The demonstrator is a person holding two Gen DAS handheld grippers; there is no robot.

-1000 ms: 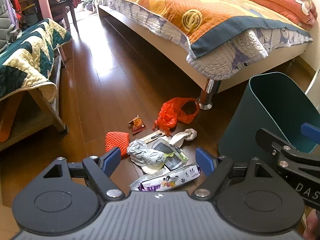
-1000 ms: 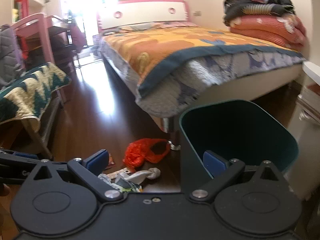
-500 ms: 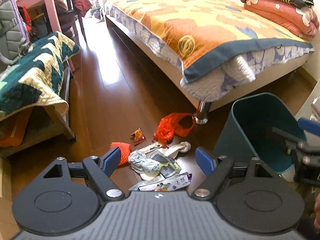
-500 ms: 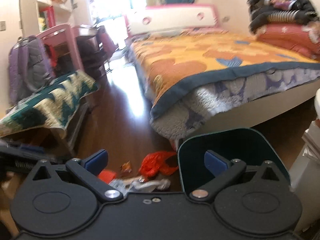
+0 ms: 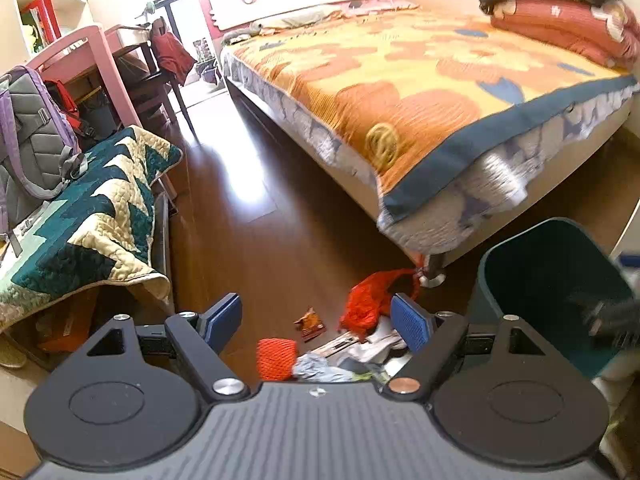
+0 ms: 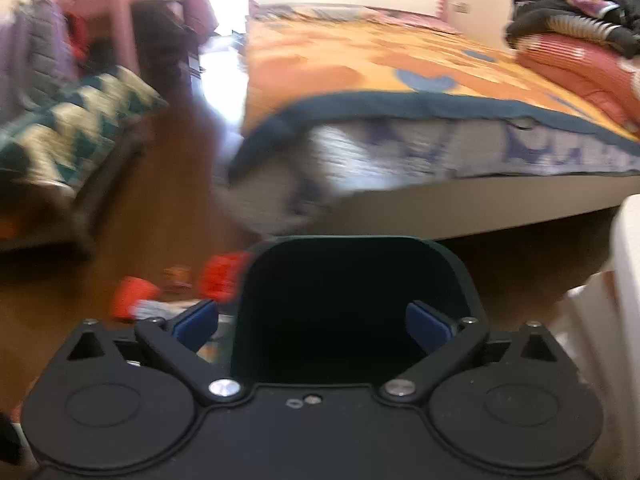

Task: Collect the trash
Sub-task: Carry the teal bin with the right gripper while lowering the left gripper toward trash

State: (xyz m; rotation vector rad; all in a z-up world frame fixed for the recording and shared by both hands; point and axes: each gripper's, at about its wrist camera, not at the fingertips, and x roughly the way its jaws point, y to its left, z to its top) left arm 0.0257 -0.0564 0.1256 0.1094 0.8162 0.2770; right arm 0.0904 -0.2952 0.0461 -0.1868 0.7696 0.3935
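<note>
Left gripper [image 5: 316,316] gapes, nothing held, above floor litter: red plastic bag [image 5: 370,300] at 1 o'clock. Right gripper [image 6: 312,320] empty, jaws closing slightly, over the dark-green plastic bin [image 6: 360,280], prob. lining up to drop trash in.

No legible text, labels, brands, numbers, signs anywhere

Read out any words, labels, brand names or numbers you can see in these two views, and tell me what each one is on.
None is readable.
Small brown printed snack wrapper on the wooden floor: print too small.
Colourful books on the white shelf: spines too small.
Right wrist view: motion-blurred.
</note>
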